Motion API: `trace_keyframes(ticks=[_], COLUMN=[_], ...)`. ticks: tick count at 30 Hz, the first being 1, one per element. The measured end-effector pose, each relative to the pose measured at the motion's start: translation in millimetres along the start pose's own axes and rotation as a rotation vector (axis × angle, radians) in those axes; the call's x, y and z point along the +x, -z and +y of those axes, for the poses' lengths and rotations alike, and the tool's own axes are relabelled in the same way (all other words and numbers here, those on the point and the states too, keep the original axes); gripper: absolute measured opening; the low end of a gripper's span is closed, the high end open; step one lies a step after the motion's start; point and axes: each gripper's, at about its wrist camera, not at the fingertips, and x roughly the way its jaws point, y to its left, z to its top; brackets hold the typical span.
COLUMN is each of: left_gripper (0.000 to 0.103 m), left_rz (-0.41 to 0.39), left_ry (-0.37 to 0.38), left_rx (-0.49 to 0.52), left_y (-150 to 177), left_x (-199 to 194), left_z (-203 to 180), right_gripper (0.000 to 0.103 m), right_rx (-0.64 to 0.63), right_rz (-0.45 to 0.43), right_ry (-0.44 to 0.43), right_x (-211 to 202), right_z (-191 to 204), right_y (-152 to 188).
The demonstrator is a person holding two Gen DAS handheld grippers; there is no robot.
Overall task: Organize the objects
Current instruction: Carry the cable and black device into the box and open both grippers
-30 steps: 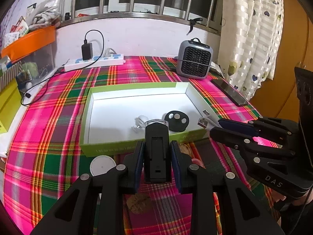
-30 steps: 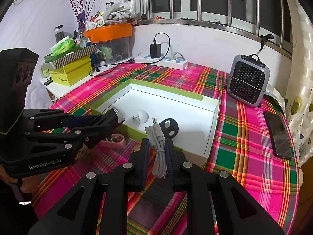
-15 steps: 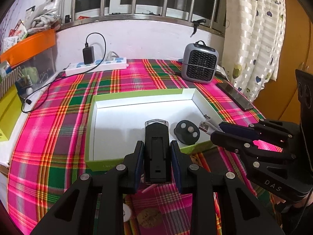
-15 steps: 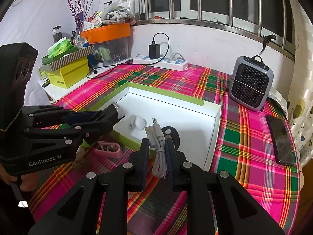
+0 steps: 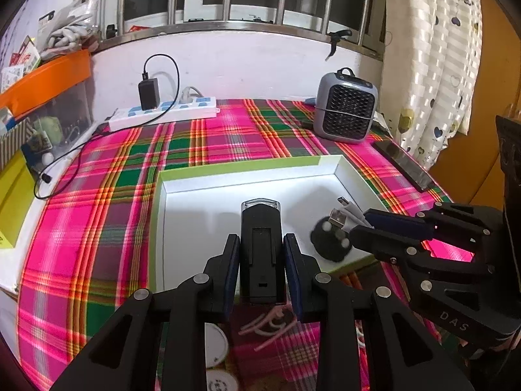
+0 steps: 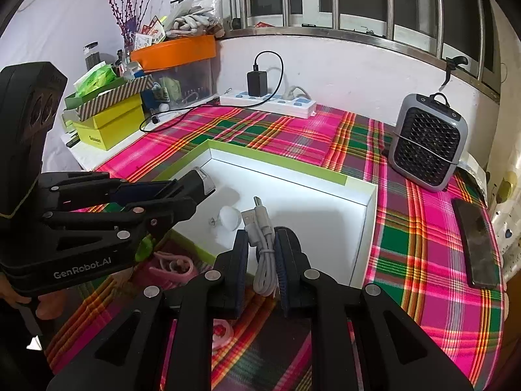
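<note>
Left gripper (image 5: 262,254) is clamped tight on a black bike light (image 5: 261,247), clear lens pointing forward, held out over the near edge of the white box (image 5: 247,179) with the green rim. Right gripper (image 6: 260,247) pinches a bundled white cable (image 6: 262,244), its metal plugs sticking out past the fingertips, also above the box's near side. Inside the box, a black disc (image 5: 329,241) lies on the floor right below the cable, and a small white knob (image 6: 228,216) sits beside it. In front of the box, on the plaid cloth (image 5: 107,176), there's a pink clip (image 6: 171,265). At the back, the grey fan (image 6: 426,145), the power strip (image 5: 162,115) and a phone (image 6: 477,247) stand well apart from the box.
</note>
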Motion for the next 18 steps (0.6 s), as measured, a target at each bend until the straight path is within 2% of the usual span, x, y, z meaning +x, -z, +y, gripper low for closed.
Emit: trace_keyframes(ticks=[18], left_gripper=[0.025], left_rz=[0.040], left_ry=[-0.025], left_rx=[-0.027], left_y=[-4], left_x=[29], left_z=[22], right_gripper=[0.017], right_rx=[0.027], right_rz=[0.037], right_ry=[-0.024], right_x=[36], right_z=[2], right_y=[-14])
